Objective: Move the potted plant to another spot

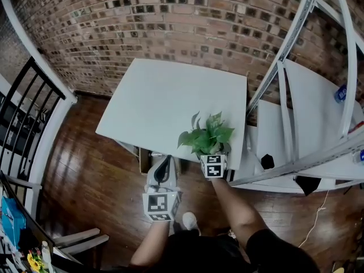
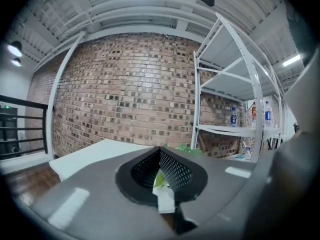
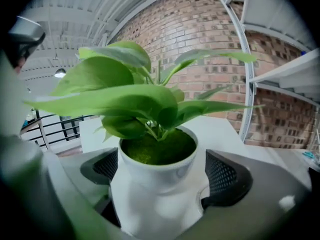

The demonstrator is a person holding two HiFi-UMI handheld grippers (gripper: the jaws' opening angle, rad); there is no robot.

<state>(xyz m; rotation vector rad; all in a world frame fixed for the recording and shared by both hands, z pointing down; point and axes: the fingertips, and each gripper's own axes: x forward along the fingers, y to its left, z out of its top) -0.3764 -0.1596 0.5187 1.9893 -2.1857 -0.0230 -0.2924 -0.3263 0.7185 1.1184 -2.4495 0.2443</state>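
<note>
Bracketing the plant: right tongs [image 3: 165,171] are standing wide apart, one pad on each side of the potted plant [image 1: 207,136], seemingly not squeezing, probably because the desk is now carrying it.
Plant's place: it is sitting at the near right corner of the white desk [image 1: 165,101], just beside the metal rack [image 1: 296,124].
Left tongs [image 2: 160,153]: pads are meeting on nothing, hanging short of the desk, out of the way.
Pot [image 3: 150,204]: smooth glossy white, round, pinching in at a waist.
Leaves [image 3: 120,101]: broad, waxy, pointed, spreading above a mossy top [image 3: 157,149].
Pads [image 3: 222,176]: black, perforated.
</note>
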